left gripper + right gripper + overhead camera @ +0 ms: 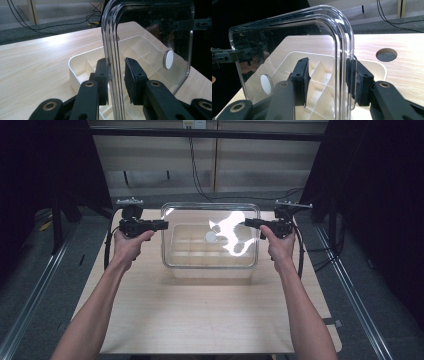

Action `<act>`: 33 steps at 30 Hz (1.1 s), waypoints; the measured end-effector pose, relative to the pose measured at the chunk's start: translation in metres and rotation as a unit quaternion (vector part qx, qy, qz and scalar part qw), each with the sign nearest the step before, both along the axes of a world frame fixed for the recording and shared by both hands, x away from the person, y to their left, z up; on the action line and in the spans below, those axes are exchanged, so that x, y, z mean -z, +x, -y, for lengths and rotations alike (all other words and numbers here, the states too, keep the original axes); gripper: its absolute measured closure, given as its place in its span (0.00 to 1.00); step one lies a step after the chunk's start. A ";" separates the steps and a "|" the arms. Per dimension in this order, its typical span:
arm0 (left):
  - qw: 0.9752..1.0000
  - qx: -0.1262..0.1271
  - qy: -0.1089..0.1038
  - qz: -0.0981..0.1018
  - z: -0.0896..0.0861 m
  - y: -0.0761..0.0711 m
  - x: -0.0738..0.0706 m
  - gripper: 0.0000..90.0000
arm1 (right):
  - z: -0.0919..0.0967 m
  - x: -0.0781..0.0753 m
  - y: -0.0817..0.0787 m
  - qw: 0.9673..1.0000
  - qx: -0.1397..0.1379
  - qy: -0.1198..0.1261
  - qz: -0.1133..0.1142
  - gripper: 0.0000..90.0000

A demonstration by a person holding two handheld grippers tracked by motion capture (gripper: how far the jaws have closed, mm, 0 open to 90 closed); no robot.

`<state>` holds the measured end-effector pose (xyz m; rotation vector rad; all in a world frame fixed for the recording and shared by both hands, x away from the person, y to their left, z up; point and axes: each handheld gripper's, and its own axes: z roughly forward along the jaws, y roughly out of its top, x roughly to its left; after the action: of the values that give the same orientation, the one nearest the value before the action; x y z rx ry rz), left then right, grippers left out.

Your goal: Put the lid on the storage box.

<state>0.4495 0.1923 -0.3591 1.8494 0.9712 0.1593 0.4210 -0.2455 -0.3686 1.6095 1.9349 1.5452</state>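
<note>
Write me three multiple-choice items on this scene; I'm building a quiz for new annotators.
1. Where is the white round knob?
A. At the middle of the clear lid
B. On the table's front edge
C. Inside a box compartment

2. What colour is the divided box?
A. Red
B. Black
C. White

3. What state is the lid in?
A. Lying flat on the bare table
B. Held up over the box by both grippers
C. Snapped in two

Key: 1 A, the knob sits at the centre of the clear lid. 2 C, the divided box has white walls in both gripper views. 3 B, the left gripper and the right gripper each take one end of the lid's rim, with the box open below on the table.
</note>
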 end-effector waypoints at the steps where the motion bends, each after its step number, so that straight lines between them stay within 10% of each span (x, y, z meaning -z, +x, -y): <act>1: 1.000 0.000 -0.003 -0.003 0.001 0.002 0.001 0.81 | 0.001 0.002 0.002 1.000 0.001 0.001 -0.004 0.61; 33: 0.999 -0.017 -0.003 -0.038 0.011 0.029 0.025 0.76 | -0.002 0.025 0.030 0.998 0.029 -0.029 -0.039 0.49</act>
<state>0.4789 0.1812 -0.3842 1.8449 1.0546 0.1068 0.4512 -0.2433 -0.3940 1.7100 1.9336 1.4112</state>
